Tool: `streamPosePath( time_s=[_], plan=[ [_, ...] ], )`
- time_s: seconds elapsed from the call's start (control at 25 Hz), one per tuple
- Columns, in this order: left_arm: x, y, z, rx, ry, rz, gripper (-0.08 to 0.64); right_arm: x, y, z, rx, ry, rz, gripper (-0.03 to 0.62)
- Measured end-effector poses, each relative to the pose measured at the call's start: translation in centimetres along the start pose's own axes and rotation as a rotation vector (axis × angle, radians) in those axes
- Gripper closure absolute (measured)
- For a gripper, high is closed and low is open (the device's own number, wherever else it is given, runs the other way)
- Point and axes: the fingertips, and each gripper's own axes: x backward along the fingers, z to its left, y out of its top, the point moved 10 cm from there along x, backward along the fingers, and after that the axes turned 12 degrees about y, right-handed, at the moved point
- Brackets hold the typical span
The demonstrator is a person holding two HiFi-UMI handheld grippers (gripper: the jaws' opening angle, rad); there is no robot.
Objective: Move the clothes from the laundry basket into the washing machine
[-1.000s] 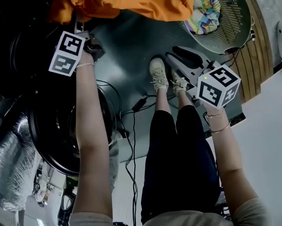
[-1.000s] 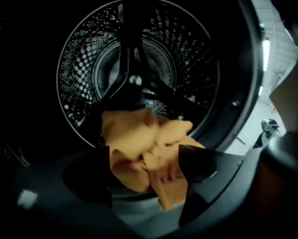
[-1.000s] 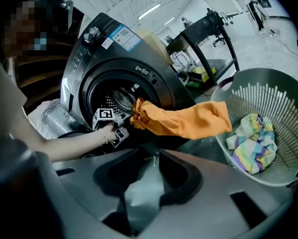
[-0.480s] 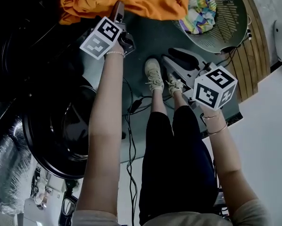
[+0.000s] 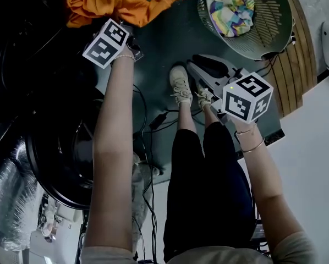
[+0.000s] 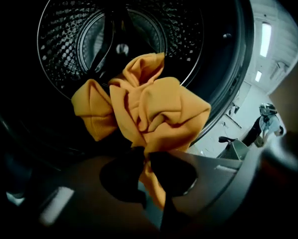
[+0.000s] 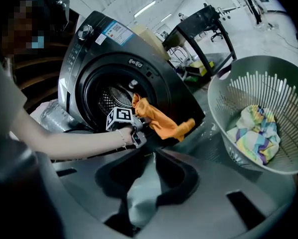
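floor: dark mat [image 5: 165, 44], pale floor [image 5: 313, 164] beyond | right: wooden slats [image 5: 300, 56] | ceiling: strip lights [image 7: 145, 7] | far: possibly black desk [image 7: 201, 20]

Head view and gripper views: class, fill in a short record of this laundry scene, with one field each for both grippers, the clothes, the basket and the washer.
left gripper: fingers have just been closing, now clamped on the orange garment
garment: bunched at the mouth of the washer, in front of the drum
right gripper: fingers have just closed a little, slightly apart, nothing between them
basket: on the floor, holds one multicolour cloth
washer: door open
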Motion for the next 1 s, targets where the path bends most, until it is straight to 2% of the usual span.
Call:
streamPosePath(
  time_s=[0.2, 0.48, 0.64, 0.72, 0.8, 0.84, 0.92, 1.0],
  plan=[
    [2.5, 2.9, 1.6, -0.087, 0.003, -0.13, 0.528, -0.5, 0.2, 0.5, 0.002, 0.01, 0.0, 0.499],
    [1.6, 10.4, 3.8, -0.067, 0.073, -0.27, 0.541, -1.7, 0.2, 0.6, 0.003, 0.011, 0.013, 0.5],
    [1.7, 13.6, 3.1, -0.112, 0.026, -0.379, 0.543, -2.2, 0.1, 0.7, -0.004, 0.016, 0.008, 0.5],
    [0.8, 13.7, 2.5, -0.139, 0.013, -0.362, 0.541, -2.3, 0.0, 0.7, -0.005, 0.015, 0.009, 0.5],
    [-0.2, 12.8, 2.3, -0.167, 0.022, -0.301, 0.535, -2.4, -0.2, 0.6, -0.01, 0.012, 0.007, 0.5],
    [-0.7, 12.2, 2.3, -0.179, 0.026, -0.26, 0.503, -2.4, -0.3, 0.5, -0.013, 0.011, 0.006, 0.5],
    [-1.0, 10.9, 2.7, -0.191, 0.041, -0.185, 0.362, -2.2, -0.5, 0.4, -0.013, 0.012, 0.004, 0.5],
    [-0.2, 10.3, 3.2, -0.172, 0.049, -0.169, 0.288, -1.8, -0.3, 0.2, -0.016, 0.014, -0.003, 0.5]
  ],
)
